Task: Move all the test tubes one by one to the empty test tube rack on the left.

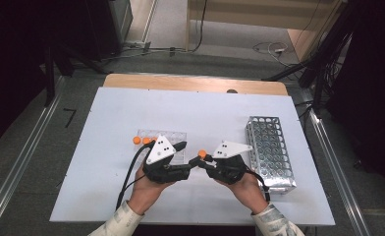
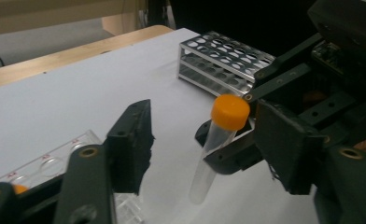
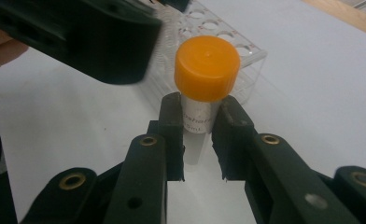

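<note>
A clear tube with an orange cap (image 3: 207, 67) stands upright between the pads of my right gripper (image 3: 200, 116), which is shut on it just below the cap. In the high view the right gripper (image 1: 205, 160) holds this tube (image 1: 202, 154) over the white table, near the middle. My left gripper (image 1: 188, 153) faces it from the left. In the left gripper view the tube (image 2: 218, 140) stands between the left gripper's (image 2: 202, 128) jaws with a gap on each side, so that gripper is open. One left jaw looms blurred at the top left of the right gripper view.
A clear plastic tube tray (image 1: 168, 136) lies behind the left gripper, with orange-capped tubes (image 1: 141, 140) at its left end. A metal test-tube rack (image 1: 271, 147) stands to the right of the right hand. The white board (image 1: 107, 123) ends at a wooden table edge (image 1: 190, 82) at the back.
</note>
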Tool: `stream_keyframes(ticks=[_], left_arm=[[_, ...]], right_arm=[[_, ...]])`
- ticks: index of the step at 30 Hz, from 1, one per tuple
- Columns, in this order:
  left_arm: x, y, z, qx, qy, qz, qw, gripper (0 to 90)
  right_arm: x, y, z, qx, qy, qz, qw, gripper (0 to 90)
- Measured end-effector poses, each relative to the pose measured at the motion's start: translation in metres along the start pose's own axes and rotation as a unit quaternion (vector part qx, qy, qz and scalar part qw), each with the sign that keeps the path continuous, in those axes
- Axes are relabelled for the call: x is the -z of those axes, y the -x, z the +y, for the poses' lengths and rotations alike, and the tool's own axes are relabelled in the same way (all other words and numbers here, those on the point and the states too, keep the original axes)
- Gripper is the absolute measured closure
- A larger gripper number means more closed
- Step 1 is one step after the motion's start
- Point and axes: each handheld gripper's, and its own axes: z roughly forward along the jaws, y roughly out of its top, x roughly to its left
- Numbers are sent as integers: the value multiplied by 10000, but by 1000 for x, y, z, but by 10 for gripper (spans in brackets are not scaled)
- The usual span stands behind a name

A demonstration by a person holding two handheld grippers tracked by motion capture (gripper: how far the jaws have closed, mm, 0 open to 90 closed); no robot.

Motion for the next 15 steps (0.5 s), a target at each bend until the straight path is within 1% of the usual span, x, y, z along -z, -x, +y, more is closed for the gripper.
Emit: stream_keyframes(ticks=[4,7,10,13,15], left_arm=[[-4,4,-1,-19,-58,-123,9999,468],[-7,5,-1,-13,-72,-160,9998,526],[-8,4,-2,33,-105,-209,9997,594],[-9,2,-2,101,-116,-270,9995,630],[-9,2,-3,90,-135,-283,9995,648]], right_arm=[[-3,-4,1,25,-29,34,10000,723],[-4,-6,1,42,-31,63,10000,723],[-4,-7,1,39,-18,88,10000,722],[-5,-8,1,62,-3,107,9999,723],[-5,-8,1,56,-15,109,9999,722]])
